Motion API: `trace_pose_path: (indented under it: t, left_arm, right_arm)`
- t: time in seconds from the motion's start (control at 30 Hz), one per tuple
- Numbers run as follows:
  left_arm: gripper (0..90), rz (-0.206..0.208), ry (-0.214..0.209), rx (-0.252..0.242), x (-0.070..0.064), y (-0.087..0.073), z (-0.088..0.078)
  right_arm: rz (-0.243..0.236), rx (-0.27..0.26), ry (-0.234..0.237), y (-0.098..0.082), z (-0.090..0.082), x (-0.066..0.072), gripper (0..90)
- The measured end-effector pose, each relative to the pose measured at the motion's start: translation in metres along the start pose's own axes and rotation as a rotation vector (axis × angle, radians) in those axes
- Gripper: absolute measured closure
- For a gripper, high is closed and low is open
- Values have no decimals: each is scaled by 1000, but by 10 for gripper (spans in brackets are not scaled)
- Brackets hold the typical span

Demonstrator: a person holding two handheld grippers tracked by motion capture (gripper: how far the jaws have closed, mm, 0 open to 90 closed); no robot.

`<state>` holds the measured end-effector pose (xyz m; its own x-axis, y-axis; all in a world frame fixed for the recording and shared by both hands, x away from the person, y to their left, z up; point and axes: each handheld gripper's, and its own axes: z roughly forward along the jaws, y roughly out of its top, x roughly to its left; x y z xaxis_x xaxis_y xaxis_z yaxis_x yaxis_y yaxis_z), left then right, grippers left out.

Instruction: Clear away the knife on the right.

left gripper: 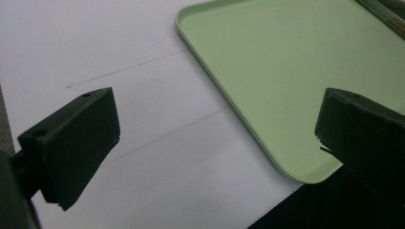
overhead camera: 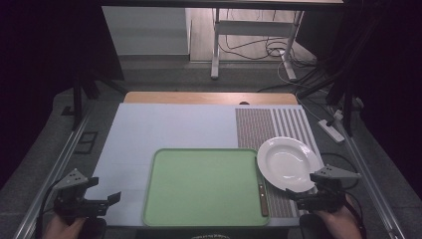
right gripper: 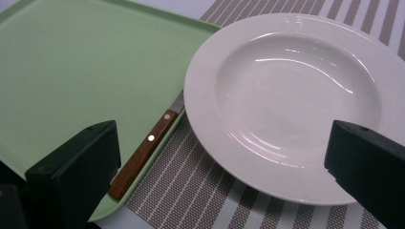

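A light green tray (overhead camera: 204, 186) lies empty at the front middle of the table. Just to its right a white deep plate (overhead camera: 287, 163) rests on a striped placemat (overhead camera: 271, 124). A wooden-handled knife (overhead camera: 262, 197) lies along the tray's right edge, its blade tucked under the plate's rim (right gripper: 177, 102). My left gripper (overhead camera: 102, 195) hovers open at the front left, over the white mat, its jaws wide apart with the tray's corner (left gripper: 305, 174) between them. At the front right my right gripper (overhead camera: 311, 191) stands open above the plate's near rim (right gripper: 282, 179) and the knife handle (right gripper: 143, 152).
The white table mat (overhead camera: 164, 129) spreads behind and left of the tray. A wooden table edge (overhead camera: 209, 97) runs along the back. Metal rails (overhead camera: 54, 174) flank the table. Beyond it are a desk frame (overhead camera: 216, 45), floor cables and a power strip (overhead camera: 331, 130).
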<state>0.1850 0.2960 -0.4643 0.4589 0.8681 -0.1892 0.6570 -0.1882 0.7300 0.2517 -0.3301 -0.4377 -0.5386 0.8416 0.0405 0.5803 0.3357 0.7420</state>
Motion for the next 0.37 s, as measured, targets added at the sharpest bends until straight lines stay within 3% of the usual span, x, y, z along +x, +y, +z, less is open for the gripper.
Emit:
trace_pose_path:
  t: [0.37]
  left_arm:
    - [13, 4, 2, -2, -1, 0, 0]
  right_arm:
    - [7, 10, -39, -2, -2, 0, 0]
